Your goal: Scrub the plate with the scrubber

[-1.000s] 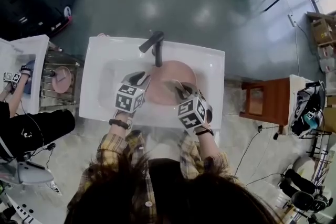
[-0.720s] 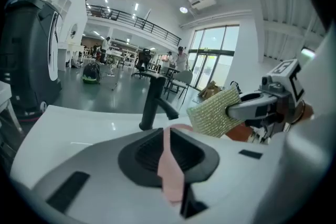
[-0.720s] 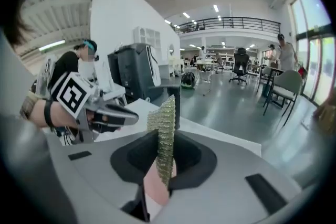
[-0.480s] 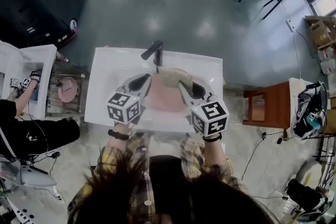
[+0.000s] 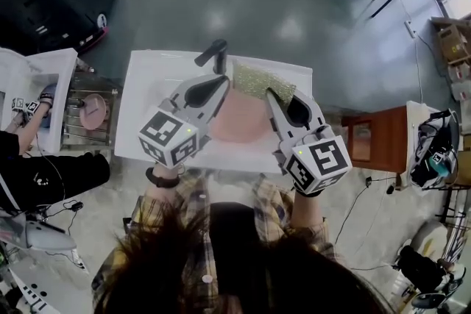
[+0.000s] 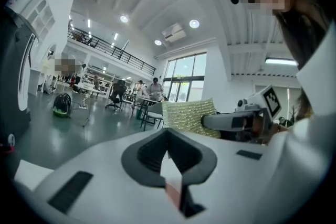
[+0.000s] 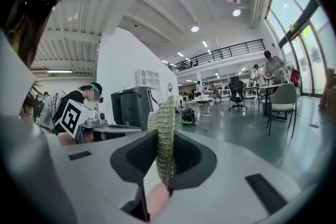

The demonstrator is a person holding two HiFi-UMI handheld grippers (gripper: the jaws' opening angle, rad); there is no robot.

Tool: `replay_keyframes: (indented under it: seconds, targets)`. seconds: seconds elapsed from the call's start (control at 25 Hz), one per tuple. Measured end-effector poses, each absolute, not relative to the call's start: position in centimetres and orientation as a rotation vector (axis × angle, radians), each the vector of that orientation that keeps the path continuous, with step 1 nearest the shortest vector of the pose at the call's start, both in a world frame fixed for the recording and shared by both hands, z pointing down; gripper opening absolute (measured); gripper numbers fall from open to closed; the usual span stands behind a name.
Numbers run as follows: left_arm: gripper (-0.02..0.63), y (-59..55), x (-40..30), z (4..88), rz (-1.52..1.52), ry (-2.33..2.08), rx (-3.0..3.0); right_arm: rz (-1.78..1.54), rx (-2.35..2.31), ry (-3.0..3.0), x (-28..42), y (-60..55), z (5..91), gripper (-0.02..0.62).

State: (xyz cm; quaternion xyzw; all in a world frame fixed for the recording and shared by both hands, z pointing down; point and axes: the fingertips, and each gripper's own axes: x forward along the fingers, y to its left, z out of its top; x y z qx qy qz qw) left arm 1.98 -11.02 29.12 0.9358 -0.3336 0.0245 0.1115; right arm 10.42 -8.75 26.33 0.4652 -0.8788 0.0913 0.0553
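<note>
The left gripper (image 5: 219,87) has just closed its jaws, and they clench the rim of the pink plate (image 5: 240,121), which it holds above the sink (image 5: 147,88). To the right, the scrubber (image 5: 259,81) stands pinched tight in the right gripper (image 5: 274,96). The picking up looks done. Next, I think, the scrubber must press flat on the plate and rub.

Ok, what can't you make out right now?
- Head view: whether scrubber touches plate; right gripper covers where they meet.
- Left gripper view: plate's face; only an edge-on sliver shows in the shut left gripper.
- Head view: basin floor of the sink; plate and grippers cover it.
</note>
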Motion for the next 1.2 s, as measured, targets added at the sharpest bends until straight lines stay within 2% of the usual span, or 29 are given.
replay_keyframes:
  seconds: [1.2]
  targets:
    - [0.014,-10.0,4.1,27.6,0.072,-0.898,2.787,0.250,1.389,-2.654,10.3,-9.0,26.2,0.077]
